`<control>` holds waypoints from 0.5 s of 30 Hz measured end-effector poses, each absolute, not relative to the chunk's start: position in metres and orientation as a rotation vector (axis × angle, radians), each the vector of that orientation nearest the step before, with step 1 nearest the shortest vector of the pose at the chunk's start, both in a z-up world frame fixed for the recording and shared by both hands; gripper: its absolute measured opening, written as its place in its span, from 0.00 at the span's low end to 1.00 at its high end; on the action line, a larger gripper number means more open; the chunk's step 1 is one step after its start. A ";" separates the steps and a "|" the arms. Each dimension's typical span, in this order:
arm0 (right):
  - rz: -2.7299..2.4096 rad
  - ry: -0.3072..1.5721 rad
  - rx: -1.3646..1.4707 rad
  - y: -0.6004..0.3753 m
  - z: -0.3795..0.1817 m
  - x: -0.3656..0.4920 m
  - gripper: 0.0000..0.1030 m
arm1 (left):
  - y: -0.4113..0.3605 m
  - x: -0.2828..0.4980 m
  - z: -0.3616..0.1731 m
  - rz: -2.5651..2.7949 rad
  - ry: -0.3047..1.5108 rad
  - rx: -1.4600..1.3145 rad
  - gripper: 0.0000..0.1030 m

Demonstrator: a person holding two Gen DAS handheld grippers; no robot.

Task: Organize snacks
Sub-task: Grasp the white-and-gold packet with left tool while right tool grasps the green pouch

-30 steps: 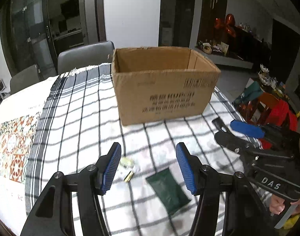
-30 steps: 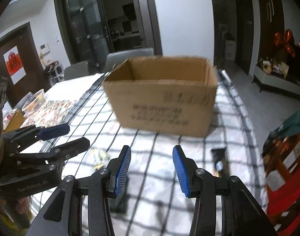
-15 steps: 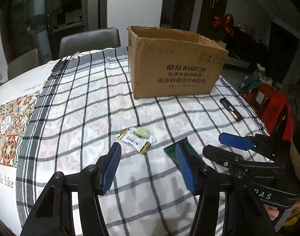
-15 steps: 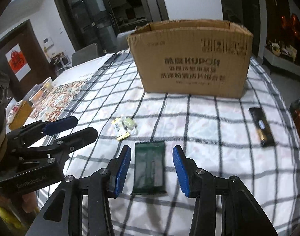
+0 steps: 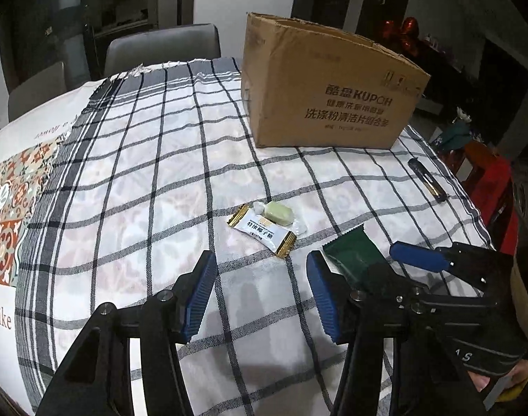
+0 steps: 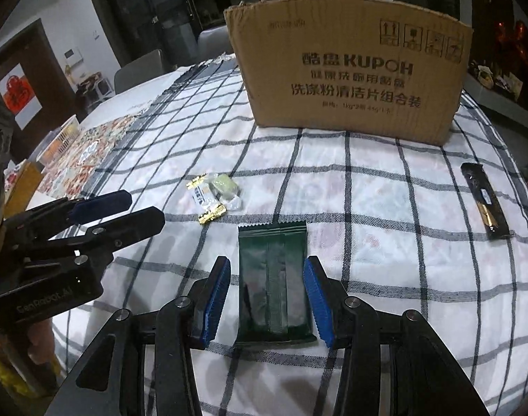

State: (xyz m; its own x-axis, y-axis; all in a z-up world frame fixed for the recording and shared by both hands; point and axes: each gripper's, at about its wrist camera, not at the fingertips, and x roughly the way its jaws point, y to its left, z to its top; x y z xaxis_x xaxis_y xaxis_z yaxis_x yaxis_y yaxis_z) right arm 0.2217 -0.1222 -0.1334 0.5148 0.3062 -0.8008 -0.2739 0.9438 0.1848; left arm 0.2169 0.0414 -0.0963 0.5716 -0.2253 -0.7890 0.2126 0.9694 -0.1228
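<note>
A brown cardboard box [image 5: 329, 93] [image 6: 350, 69] stands at the far side of the checked tablecloth. A dark green snack packet [image 6: 274, 284] [image 5: 354, 253] lies flat between the open fingers of my right gripper [image 6: 267, 298], which straddles it low over the cloth. A white packet with gold ends [image 5: 262, 230] [image 6: 205, 199] and a clear-wrapped green candy [image 5: 279, 213] [image 6: 224, 187] lie just ahead of my open, empty left gripper [image 5: 260, 294]. A black snack bar [image 6: 484, 201] [image 5: 426, 180] lies at the right.
The checked cloth [image 5: 153, 159] covers a round table with a patterned mat [image 5: 10, 187] on the left. Grey chairs [image 5: 159, 48] stand behind the table. A plastic basket [image 6: 61, 138] sits at the far left edge. Red furniture [image 5: 485, 176] stands right of the table.
Both grippers have dropped lower and closer to the table. My right gripper has moved forward so its fingers now flank the green packet. My left gripper has neared the white packet.
</note>
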 end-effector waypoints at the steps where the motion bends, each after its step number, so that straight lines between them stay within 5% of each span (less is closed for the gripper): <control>1: 0.347 0.980 0.030 -0.121 -0.136 0.223 0.44 | 0.042 0.219 -0.098 -0.260 0.932 -0.020 0.52; 15: 0.314 0.974 -0.075 -0.106 -0.144 0.231 0.44 | 0.033 0.253 -0.122 -0.268 1.001 -0.026 0.51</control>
